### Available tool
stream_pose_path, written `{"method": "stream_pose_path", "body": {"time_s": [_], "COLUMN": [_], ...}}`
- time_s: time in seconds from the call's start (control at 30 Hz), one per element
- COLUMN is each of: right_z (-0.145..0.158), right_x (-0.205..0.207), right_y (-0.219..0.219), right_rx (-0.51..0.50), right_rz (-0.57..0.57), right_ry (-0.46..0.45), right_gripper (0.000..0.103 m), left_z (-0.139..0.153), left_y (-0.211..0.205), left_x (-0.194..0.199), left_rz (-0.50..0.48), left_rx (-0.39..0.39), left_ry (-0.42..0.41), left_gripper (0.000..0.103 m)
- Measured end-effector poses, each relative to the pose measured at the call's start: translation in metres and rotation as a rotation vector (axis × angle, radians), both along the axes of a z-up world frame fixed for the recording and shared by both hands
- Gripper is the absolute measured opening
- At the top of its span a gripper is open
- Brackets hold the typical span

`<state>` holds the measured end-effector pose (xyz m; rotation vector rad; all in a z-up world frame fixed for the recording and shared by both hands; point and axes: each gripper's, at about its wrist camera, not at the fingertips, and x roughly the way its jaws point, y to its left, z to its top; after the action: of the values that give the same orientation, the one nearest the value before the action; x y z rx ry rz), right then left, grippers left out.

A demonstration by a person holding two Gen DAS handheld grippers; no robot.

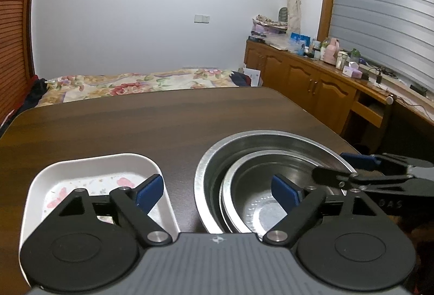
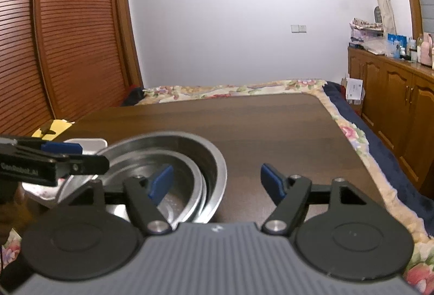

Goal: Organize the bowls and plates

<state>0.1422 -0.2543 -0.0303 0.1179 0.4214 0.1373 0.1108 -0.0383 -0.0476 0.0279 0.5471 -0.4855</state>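
A stack of nested steel bowls (image 1: 260, 159) stands on the dark wooden table (image 1: 152, 121), with a smaller bowl (image 1: 252, 202) inside the big one. A white square plate with a flower print (image 1: 92, 173) lies to its left. My left gripper (image 1: 217, 190) is open and empty, one finger over the plate, the other over the bowls. My right gripper (image 2: 217, 182) is open and empty, its left finger over the bowls (image 2: 206, 156). It reaches in from the right in the left wrist view (image 1: 352, 173).
A bed with a floral quilt (image 1: 130, 86) lies behind the table. Wooden cabinets (image 1: 312, 78) with bottles stand on the right. A slatted wooden wardrobe (image 2: 67, 37) is on the left. A yellow object (image 2: 51, 128) sits at the table's left corner.
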Motion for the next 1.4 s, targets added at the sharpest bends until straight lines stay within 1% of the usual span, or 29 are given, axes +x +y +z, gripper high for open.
{"method": "stream_pose_path", "body": {"time_s": [0.23, 0.3, 0.37, 0.67, 0.73, 0.83, 0.9, 0.93, 1.0, 1.07, 1.2, 1.4], "right_z": [-0.011, -0.011, -0.012, -0.017, -0.018, -0.019, -0.019, -0.019, -0.019, -0.018, -0.013, 0.003], "right_x": [0.003, 0.002, 0.001, -0.001, -0.001, -0.003, -0.004, -0.004, -0.005, -0.006, -0.005, -0.003], "right_y": [0.003, 0.004, 0.004, 0.012, 0.013, 0.015, 0.017, 0.017, 0.016, 0.014, 0.013, 0.012], "right_rx": [0.012, 0.017, 0.025, 0.048, 0.05, 0.047, 0.037, 0.034, 0.032, 0.045, 0.059, 0.069], "right_rz": [0.002, 0.005, 0.007, 0.025, 0.025, 0.024, 0.02, 0.017, -0.004, -0.024, -0.051, -0.053], "right_ry": [0.018, 0.016, 0.014, 0.003, -0.003, -0.027, -0.043, -0.05, -0.057, -0.059, -0.055, -0.059], "right_gripper": [0.072, 0.072, 0.072, 0.071, 0.069, 0.059, 0.05, 0.05, 0.044, 0.041, 0.041, 0.041], "left_z": [-0.005, -0.007, -0.008, -0.017, -0.018, -0.019, -0.019, -0.019, -0.019, -0.017, -0.003, 0.02], "left_y": [-0.002, -0.002, -0.003, -0.008, -0.01, -0.012, -0.01, -0.01, -0.011, -0.014, -0.015, -0.013], "left_x": [0.0, 0.0, -0.002, -0.011, -0.013, -0.014, -0.014, -0.014, -0.015, -0.016, -0.016, -0.007], "left_rz": [-0.014, -0.013, -0.014, -0.026, -0.02, -0.002, 0.017, 0.022, 0.029, 0.03, 0.027, 0.031], "left_rx": [0.001, 0.005, 0.003, 0.004, 0.011, 0.014, 0.005, 0.005, 0.02, 0.029, 0.023, -0.007], "left_ry": [0.005, 0.008, 0.009, 0.012, 0.003, -0.01, -0.01, -0.011, -0.015, -0.019, -0.046, -0.043], "left_gripper": [0.073, 0.067, 0.064, 0.063, 0.063, 0.052, 0.045, 0.044, 0.044, 0.044, 0.044, 0.044]}}
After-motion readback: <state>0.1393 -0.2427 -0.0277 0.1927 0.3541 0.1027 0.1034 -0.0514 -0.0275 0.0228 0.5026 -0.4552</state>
